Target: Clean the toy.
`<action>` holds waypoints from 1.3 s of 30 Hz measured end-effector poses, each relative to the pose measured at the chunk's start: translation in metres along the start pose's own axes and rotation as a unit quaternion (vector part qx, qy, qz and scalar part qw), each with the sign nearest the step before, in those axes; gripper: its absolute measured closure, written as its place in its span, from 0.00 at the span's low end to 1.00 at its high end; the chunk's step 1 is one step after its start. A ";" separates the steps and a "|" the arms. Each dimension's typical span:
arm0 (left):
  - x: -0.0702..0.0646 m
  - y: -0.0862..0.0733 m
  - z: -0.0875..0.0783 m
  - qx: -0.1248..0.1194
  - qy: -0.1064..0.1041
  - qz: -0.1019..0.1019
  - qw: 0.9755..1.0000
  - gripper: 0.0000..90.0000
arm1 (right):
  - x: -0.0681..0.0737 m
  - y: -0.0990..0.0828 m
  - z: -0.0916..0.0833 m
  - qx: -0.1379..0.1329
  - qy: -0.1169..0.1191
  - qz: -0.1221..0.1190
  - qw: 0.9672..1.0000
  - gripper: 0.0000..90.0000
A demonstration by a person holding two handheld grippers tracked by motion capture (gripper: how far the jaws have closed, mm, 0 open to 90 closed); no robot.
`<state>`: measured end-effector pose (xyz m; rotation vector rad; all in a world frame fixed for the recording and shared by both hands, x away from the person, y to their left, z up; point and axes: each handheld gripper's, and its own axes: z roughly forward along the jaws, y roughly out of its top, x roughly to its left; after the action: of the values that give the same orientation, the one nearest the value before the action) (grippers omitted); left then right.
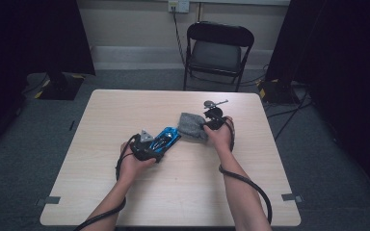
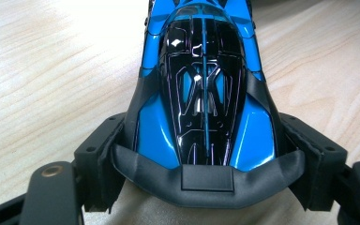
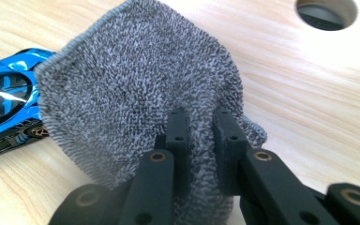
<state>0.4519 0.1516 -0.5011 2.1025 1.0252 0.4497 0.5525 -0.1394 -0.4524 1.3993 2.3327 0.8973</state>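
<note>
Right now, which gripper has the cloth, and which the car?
The right gripper pinches the grey cloth, jaws nearly together. The left gripper clamps the blue toy car by its sides, jaws wide.

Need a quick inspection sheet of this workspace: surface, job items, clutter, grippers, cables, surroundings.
Surface: light wood table, round hole near the far edge.
Job's things: blue toy car on the table; grey cloth bunched beside it.
Clutter: small metal piece near the far edge, kind unclear.
Grippers: left gripper clamps the car's sides; right gripper pinches the cloth.
Cables: black cable trails from each gripper along the forearm.
Surroundings: black folding chair, dark curtains, wall socket, grey floor.
</note>
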 end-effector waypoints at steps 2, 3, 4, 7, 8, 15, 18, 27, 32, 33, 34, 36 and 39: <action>0.000 0.000 0.000 0.000 0.000 0.000 1.000 0.27 | -0.004 -0.001 -0.005 -0.010 0.007 0.008 1.000 0.87; 0.000 0.000 0.000 0.000 0.000 0.000 1.000 0.27 | -0.004 -0.001 -0.007 -0.012 0.007 0.007 1.000 0.87; 0.000 0.000 0.000 0.000 0.000 0.000 1.000 0.27 | -0.005 -0.001 -0.010 -0.015 0.006 0.004 1.000 0.87; 0.000 0.000 0.000 0.000 0.001 0.000 1.000 0.27 | -0.002 0.000 -0.017 -0.027 0.013 0.004 1.000 0.87; 0.000 0.000 0.000 -0.001 0.000 0.000 1.000 0.27 | -0.001 0.001 -0.020 -0.032 0.017 0.001 0.999 0.87; 0.000 0.000 0.000 0.000 0.000 0.000 1.000 0.27 | 0.013 0.010 -0.033 -0.053 0.039 -0.015 0.998 0.87; 0.000 0.000 0.000 0.000 0.000 0.000 1.000 0.27 | 0.024 0.013 -0.038 -0.063 0.055 -0.025 0.996 0.87; 0.000 0.000 0.000 0.000 0.000 0.000 1.000 0.27 | 0.047 0.013 -0.043 -0.070 0.093 -0.043 0.992 0.87; 0.000 0.000 0.000 0.000 0.000 0.000 1.000 0.27 | 0.061 0.010 -0.042 -0.067 0.112 -0.056 0.990 0.87; 0.000 0.000 0.000 0.000 0.000 0.000 1.000 0.27 | 0.065 0.010 -0.042 -0.067 0.114 -0.058 0.990 0.87; 0.000 0.000 0.000 0.000 0.000 0.000 1.000 0.27 | 0.068 0.010 -0.041 -0.066 0.117 -0.062 0.989 0.87; 0.000 0.000 0.000 0.000 0.000 0.000 1.000 0.27 | 0.074 0.009 -0.040 -0.065 0.124 -0.066 0.988 0.87; 0.000 0.000 0.000 0.000 0.000 0.000 1.000 0.27 | 0.081 0.008 -0.037 -0.060 0.130 -0.071 0.987 0.87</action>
<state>0.4520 0.1517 -0.5012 2.1030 1.0248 0.4501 0.4985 -0.0802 -0.4123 1.1107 2.4782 1.2180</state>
